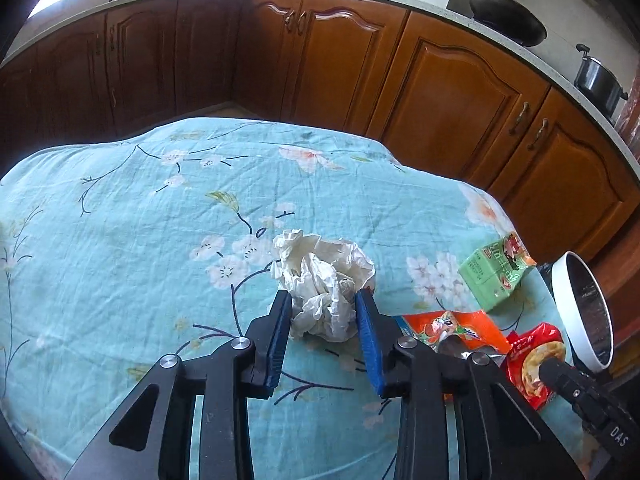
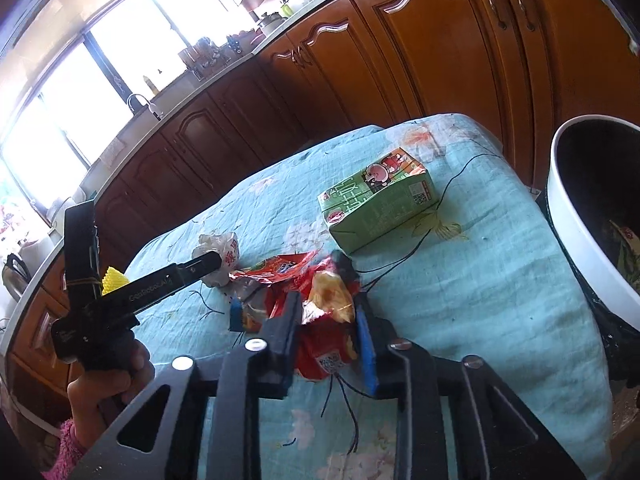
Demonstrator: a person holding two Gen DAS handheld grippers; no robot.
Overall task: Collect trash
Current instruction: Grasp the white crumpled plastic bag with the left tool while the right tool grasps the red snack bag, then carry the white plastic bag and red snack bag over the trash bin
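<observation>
A crumpled white paper wad (image 1: 324, 280) lies on the floral blue tablecloth (image 1: 160, 216). My left gripper (image 1: 325, 300) has its jaws around the wad, the blue pads touching its sides. A red snack wrapper (image 2: 326, 320) lies between the jaws of my right gripper (image 2: 328, 308), which close on it. An orange wrapper (image 1: 452, 330) lies beside it, also in the right wrist view (image 2: 276, 270). A green drink carton (image 2: 378, 200) lies further back, and in the left wrist view (image 1: 496, 270). The white-rimmed trash bin (image 2: 576, 216) stands at the table's right edge.
Brown kitchen cabinets (image 1: 440, 92) run behind the table, with a counter, a wok (image 1: 508, 16) and a pot (image 1: 598, 80) on top. The bin's rim also shows in the left wrist view (image 1: 560, 280). The left gripper's body (image 2: 132, 296) reaches across the table's left part.
</observation>
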